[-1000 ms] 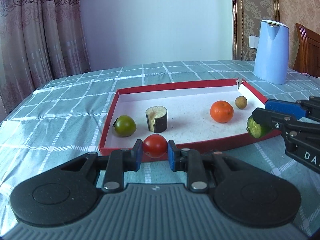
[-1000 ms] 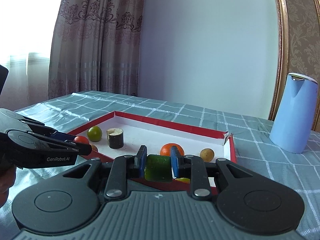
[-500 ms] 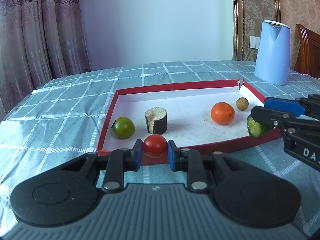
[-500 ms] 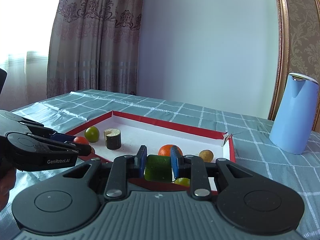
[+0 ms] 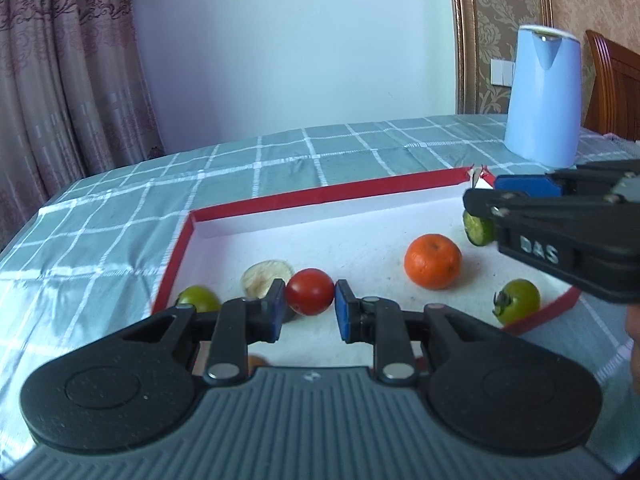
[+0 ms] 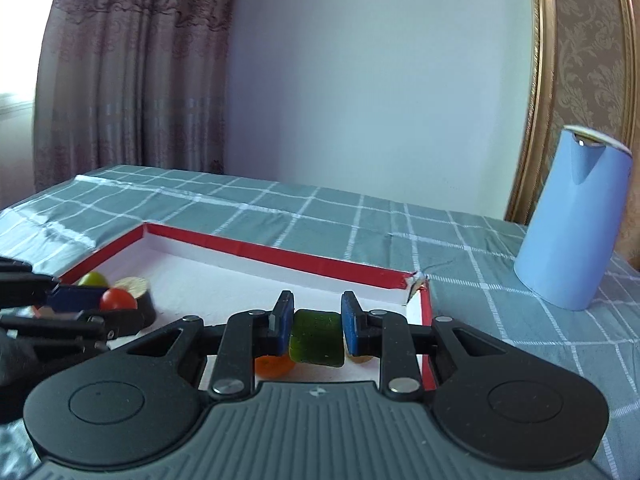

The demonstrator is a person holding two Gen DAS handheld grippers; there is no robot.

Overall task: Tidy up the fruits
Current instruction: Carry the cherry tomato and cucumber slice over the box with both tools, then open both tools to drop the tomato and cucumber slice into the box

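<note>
Over the red-rimmed tray [image 5: 320,200], the left hand-held gripper [image 5: 310,312] clamps a red cherry tomato [image 5: 310,297] beside an eggplant chunk [image 5: 267,278], an orange [image 5: 432,261] lies mid-tray, and the right hand-held gripper [image 6: 316,322] grips a cucumber piece [image 6: 317,338].

Glossy tomato [image 5: 310,291]; matt checked cloth [image 5: 280,164]
</note>
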